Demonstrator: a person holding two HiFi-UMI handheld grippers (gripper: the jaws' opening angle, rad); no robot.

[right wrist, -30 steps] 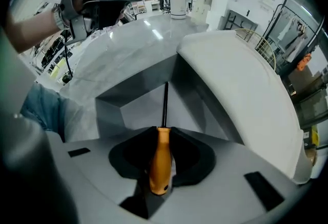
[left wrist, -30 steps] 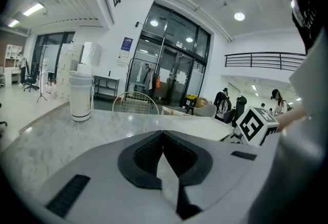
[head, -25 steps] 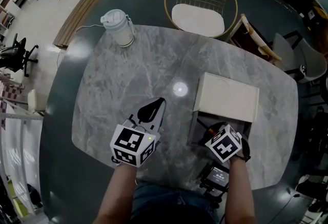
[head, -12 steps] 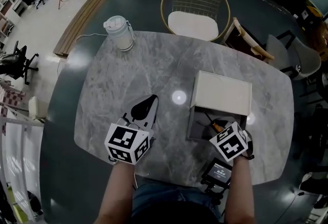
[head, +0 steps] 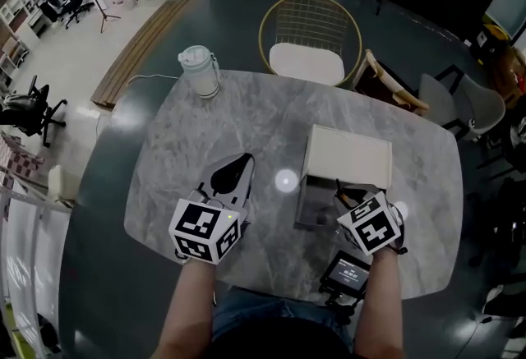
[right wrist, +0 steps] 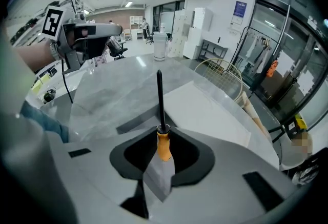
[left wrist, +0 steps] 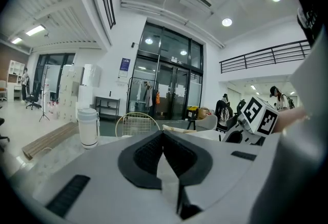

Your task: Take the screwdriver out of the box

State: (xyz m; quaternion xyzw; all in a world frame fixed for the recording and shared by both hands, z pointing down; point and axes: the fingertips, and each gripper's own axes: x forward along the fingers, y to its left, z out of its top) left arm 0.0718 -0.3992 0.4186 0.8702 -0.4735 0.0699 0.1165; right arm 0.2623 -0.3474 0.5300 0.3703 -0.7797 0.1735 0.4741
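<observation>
My right gripper [right wrist: 163,135] is shut on the screwdriver's orange handle [right wrist: 164,148]. Its black shaft [right wrist: 159,100] sticks out straight ahead, past the jaws. In the head view this gripper [head: 349,200] hangs over the near part of the open white box [head: 311,205], whose lid [head: 349,156] is folded back on the table. A short dark piece of the screwdriver [head: 338,186] shows just ahead of the marker cube. My left gripper [head: 231,177] is shut and holds nothing; it hovers over the marble table [head: 205,127], left of the box. Its pads [left wrist: 169,154] meet at the tip [left wrist: 163,133].
A white lidded jug [head: 200,71] stands at the table's far left. A gold wire chair [head: 308,45] and a wooden chair [head: 388,82] are beyond the far edge. A small device with a screen [head: 347,273] sits at the near edge by my right forearm.
Both grippers have risen. The right one has lifted the screwdriver up from inside the box. The left one stays shut and has kept its place left of the box.
</observation>
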